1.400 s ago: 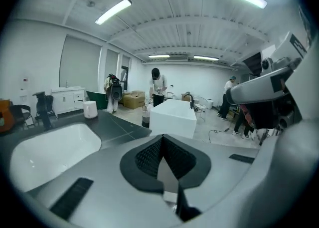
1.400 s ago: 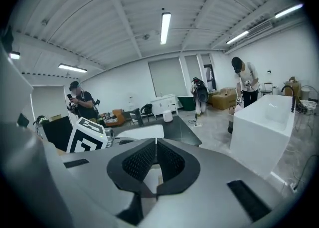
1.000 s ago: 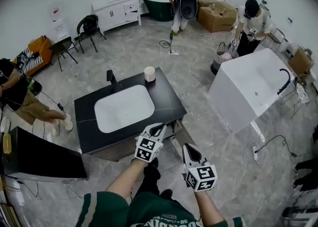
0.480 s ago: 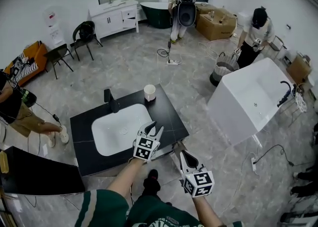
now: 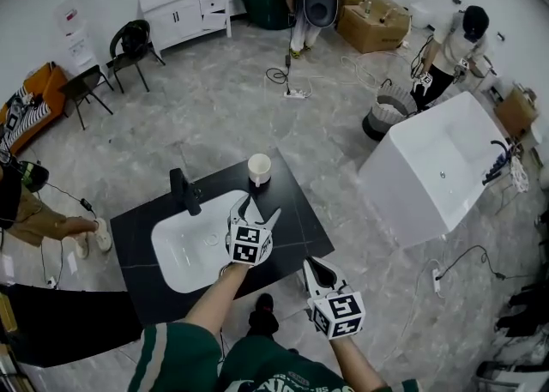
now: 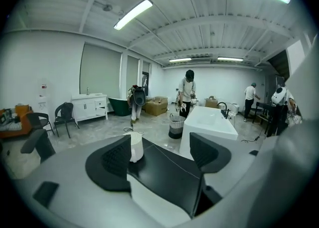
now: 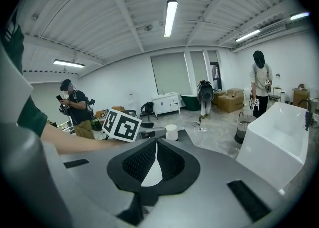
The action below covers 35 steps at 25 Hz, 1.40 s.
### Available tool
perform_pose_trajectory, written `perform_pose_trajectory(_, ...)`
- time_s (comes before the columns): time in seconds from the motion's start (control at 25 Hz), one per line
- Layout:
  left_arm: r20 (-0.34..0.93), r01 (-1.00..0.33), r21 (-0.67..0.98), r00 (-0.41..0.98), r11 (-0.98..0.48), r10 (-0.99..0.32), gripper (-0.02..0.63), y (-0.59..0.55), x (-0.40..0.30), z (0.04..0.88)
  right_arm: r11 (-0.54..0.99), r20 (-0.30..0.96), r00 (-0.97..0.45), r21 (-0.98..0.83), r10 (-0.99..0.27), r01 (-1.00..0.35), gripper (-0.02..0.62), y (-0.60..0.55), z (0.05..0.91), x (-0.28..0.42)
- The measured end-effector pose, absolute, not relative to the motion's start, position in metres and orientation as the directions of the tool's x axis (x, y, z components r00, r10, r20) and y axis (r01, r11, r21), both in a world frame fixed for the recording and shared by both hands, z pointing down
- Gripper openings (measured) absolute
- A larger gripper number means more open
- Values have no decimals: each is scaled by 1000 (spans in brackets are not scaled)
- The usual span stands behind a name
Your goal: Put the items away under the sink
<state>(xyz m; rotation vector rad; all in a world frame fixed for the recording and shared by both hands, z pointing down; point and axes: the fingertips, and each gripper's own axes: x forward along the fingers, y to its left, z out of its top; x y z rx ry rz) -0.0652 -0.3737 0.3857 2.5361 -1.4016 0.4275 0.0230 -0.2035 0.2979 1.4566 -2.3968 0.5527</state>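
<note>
Since a second ago the left claw [image 5: 260,208] has gone from the counter's [image 5: 296,220] front edge to over the basin [image 5: 190,244] rim. Its jaws have just been opening and now stand wide with nothing between the pads. The cup [image 5: 259,169] stands ahead by the back edge, apart from the claw. I judge it the next pick, hence the spread. Right claw [image 5: 310,267] is closed and empty, off the front. Counter black and glossy; floor grey stone; white tub [image 5: 429,167] to the right; people beyond.

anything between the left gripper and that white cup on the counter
Nothing visible does. The left gripper, jaws just opening and empty, hangs over the sink basin. Only bare black countertop separates it from the white cup.
</note>
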Motion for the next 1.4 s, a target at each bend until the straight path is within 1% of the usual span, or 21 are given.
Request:
perform_pose_trajectory(0.16, 348, -866, 55, 483, -497, -804, 395, -414, -77, 402, 419, 453, -456, -185, -767, -889, 43, -233, 311, 12)
perform_pose_trajectory(0.32, 375, -882, 47, 451, -469, -810, 408, -450, -84, 426, 423, 480, -459, -189, -747, -886, 43, -251, 326, 7)
perform_pose_trajectory(0.64, 442, -897, 57, 416, -438, -795, 414, -518, -90, 473, 388, 537, -430, -196, -726, -901, 43, -280, 354, 15)
perform_pose_trajectory(0.88, 487, -894, 77, 419, -441, -766, 414, -545, -86, 511, 345, 566, -398, -205, -722, -916, 43, -292, 372, 24)
perform_pose_trajectory(1.28, 508, -894, 64, 411, -443, -757, 413, -571, -80, 531, 282, 601, -371, -241, -708, -929, 43, -290, 393, 36)
perform_pose_trajectory(1.4, 520, -889, 55, 413, -454, -747, 402, -572, -81, 525, 264, 607, -361, -246, -708, -933, 43, -283, 396, 40)
